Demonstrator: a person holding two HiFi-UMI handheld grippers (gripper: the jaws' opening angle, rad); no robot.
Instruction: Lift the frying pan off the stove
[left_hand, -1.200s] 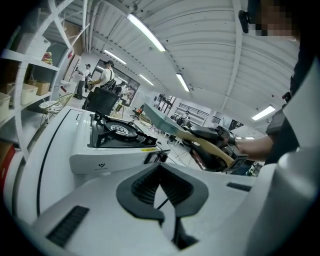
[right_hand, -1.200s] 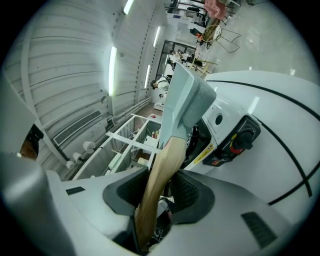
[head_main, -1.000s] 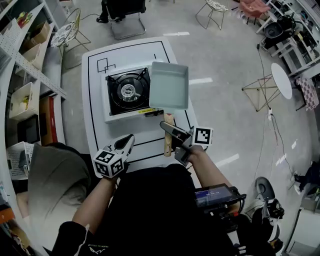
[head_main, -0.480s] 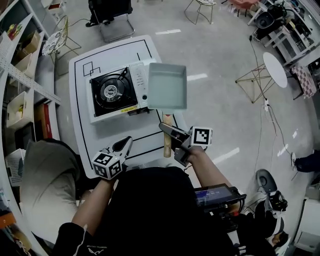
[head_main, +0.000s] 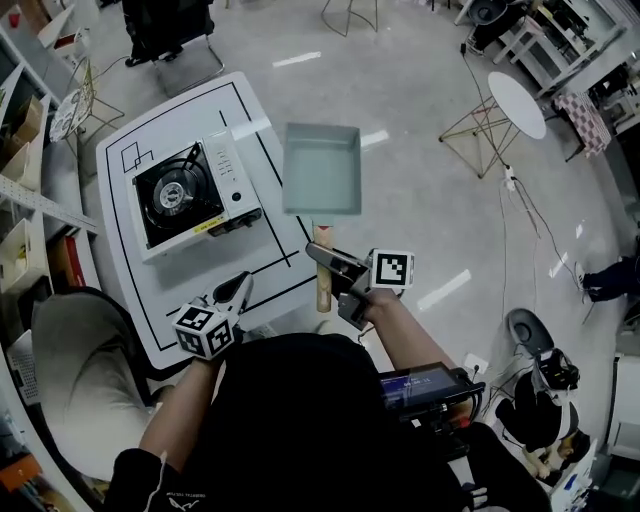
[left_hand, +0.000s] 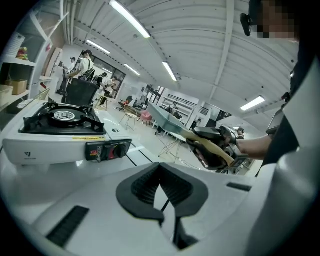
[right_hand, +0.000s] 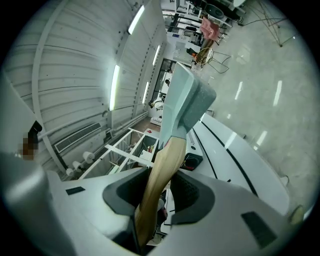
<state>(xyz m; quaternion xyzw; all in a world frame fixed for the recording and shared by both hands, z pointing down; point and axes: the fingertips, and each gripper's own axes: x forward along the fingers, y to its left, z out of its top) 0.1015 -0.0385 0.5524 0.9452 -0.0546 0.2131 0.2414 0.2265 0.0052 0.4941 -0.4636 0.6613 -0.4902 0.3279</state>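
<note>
The square grey-green frying pan (head_main: 320, 168) hangs level in the air, out past the table's right edge and over the floor. My right gripper (head_main: 322, 258) is shut on its wooden handle (head_main: 322, 295). In the right gripper view the handle (right_hand: 162, 165) runs up between the black pads to the pan (right_hand: 185, 100). The black-topped white stove (head_main: 190, 197) stands bare on the white table (head_main: 150, 290), to the pan's left. My left gripper (head_main: 243, 282) hovers over the table's near edge, shut and holding nothing; its pads (left_hand: 150, 187) meet in the left gripper view.
The table's black marked lines (head_main: 280, 265) run below the stove. A round white side table (head_main: 520, 100) stands on the floor at the right, shelving (head_main: 40, 200) lines the left, and chairs (head_main: 165, 30) stand beyond the table. The stove's knob panel (left_hand: 107, 150) faces the left gripper.
The pan has moved right, away from the stove, from over the table's corner to out over the floor. Both grippers travelled the same way; the right one kept its hold on the handle.
</note>
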